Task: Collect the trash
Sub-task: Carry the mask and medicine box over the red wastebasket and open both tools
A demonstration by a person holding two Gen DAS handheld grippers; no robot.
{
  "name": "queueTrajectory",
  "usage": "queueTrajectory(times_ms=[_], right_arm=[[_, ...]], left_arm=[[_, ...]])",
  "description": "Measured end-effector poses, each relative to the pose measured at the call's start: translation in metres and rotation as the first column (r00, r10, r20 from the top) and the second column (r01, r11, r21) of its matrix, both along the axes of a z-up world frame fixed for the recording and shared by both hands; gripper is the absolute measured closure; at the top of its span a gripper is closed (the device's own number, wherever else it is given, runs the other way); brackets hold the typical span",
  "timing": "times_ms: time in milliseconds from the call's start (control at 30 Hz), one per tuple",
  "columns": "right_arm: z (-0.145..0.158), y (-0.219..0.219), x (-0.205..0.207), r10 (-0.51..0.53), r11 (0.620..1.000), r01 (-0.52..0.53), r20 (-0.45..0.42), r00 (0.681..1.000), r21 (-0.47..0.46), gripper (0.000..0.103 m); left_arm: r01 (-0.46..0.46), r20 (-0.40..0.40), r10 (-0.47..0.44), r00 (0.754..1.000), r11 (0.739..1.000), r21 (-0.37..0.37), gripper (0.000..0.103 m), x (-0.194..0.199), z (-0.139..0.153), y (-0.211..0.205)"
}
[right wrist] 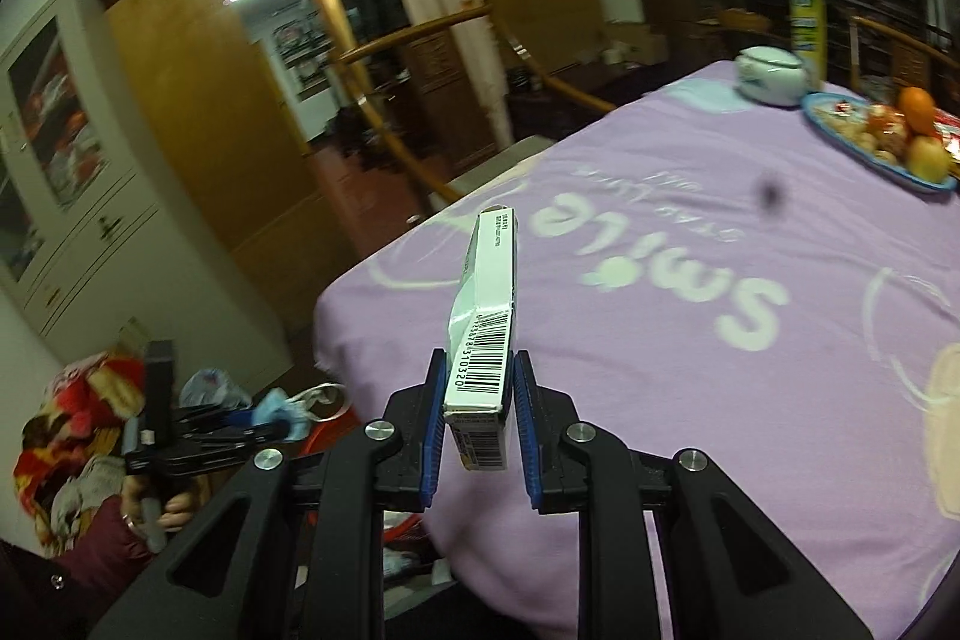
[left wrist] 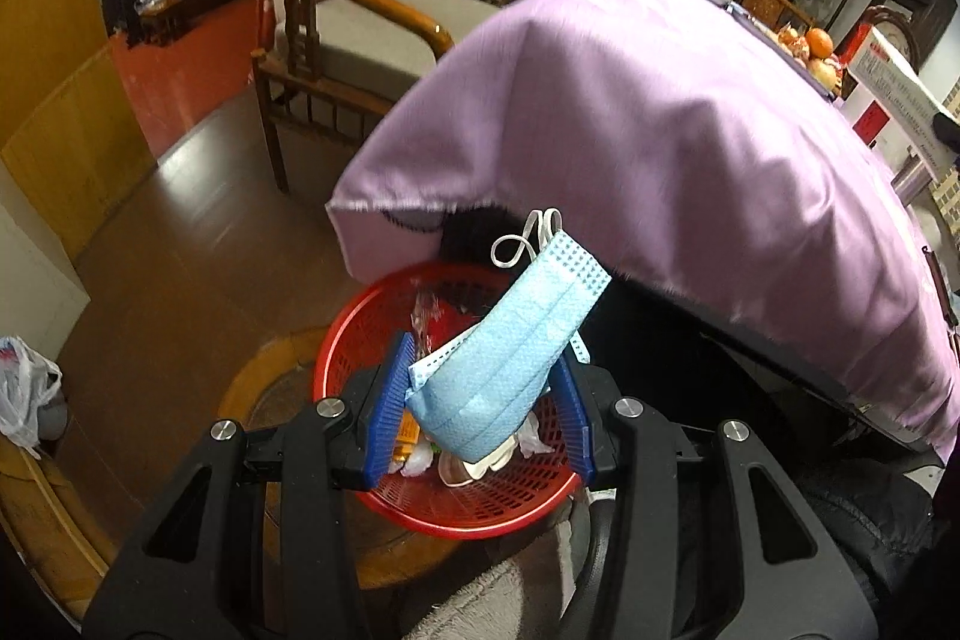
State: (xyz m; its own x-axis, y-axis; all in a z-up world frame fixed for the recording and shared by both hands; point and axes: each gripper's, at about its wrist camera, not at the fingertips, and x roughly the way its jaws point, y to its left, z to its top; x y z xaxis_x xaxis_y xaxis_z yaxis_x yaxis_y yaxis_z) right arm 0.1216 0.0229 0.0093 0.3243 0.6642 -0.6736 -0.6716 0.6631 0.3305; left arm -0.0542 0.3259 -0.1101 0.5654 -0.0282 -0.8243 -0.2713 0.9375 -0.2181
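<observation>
In the left wrist view my left gripper (left wrist: 483,376) is spread wide, with a blue face mask (left wrist: 510,346) lying between its blue fingers, right above a red mesh basket (left wrist: 360,334) that holds several bits of trash. The mask's white ear loops (left wrist: 522,244) stick up. In the right wrist view my right gripper (right wrist: 480,382) is shut on a flattened white carton with a barcode (right wrist: 486,316), held above the purple tablecloth (right wrist: 690,340). The left gripper with the mask (right wrist: 282,415) also shows there, low at the left beside the table's edge.
The basket stands on a round wooden stool (left wrist: 282,400) under the table's overhanging cloth (left wrist: 630,130). A wooden armchair (left wrist: 336,40) is behind. On the table stand a blue fruit plate (right wrist: 876,136), a white lidded pot (right wrist: 771,76) and a yellow can (right wrist: 804,10). A plastic bag (left wrist: 24,388) lies on the floor.
</observation>
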Motion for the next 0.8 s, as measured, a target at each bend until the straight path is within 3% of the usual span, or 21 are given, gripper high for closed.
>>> queueTrajectory(times_ms=[67,133,200,233,467,700,733,767,800], right_arm=[[-0.002,0.010,-0.004,0.032,0.999,-0.032,-0.011,0.999,-0.001,0.082],[-0.004,0.020,-0.009,0.061,0.998,-0.061,-0.028,0.998,0.004,0.082],[-0.006,0.029,-0.012,0.082,0.997,-0.082,-0.036,0.996,0.006,0.082],[-0.006,0.032,-0.014,0.093,0.996,-0.093,-0.040,0.995,0.005,0.082],[-0.017,0.073,-0.039,0.217,0.976,-0.218,-0.075,0.973,-0.002,0.081],[-0.053,0.139,-0.067,0.378,0.922,-0.387,-0.151,0.913,-0.033,0.080],[-0.062,0.152,-0.071,0.398,0.910,-0.410,-0.146,0.906,-0.059,0.078],[-0.068,0.160,-0.074,0.406,0.904,-0.419,-0.144,0.903,-0.080,0.065],[-0.073,0.166,-0.073,0.410,0.900,-0.425,-0.146,0.900,-0.094,0.060]], left_arm=[[0.003,-0.013,-0.003,1.000,1.000,0.009,0.055,0.000,-0.004,-0.001],[0.002,-0.015,-0.001,1.000,0.999,0.034,0.043,-0.001,-0.003,-0.002],[-0.016,0.003,0.016,1.000,0.998,0.063,0.023,-0.004,0.001,-0.001],[-0.033,0.019,0.032,0.999,0.996,0.081,0.021,-0.006,0.005,0.001],[-0.140,0.077,0.133,0.988,0.986,0.087,0.011,-0.017,0.020,0.025],[-0.299,0.160,0.280,0.946,0.948,0.108,0.008,-0.036,0.039,0.057],[-0.315,0.172,0.294,0.940,0.943,0.111,0.008,-0.039,0.042,0.060],[-0.321,0.179,0.299,0.937,0.940,0.113,0.008,-0.040,0.044,0.061],[-0.326,0.187,0.302,0.935,0.938,0.115,0.007,-0.040,0.046,0.061]])
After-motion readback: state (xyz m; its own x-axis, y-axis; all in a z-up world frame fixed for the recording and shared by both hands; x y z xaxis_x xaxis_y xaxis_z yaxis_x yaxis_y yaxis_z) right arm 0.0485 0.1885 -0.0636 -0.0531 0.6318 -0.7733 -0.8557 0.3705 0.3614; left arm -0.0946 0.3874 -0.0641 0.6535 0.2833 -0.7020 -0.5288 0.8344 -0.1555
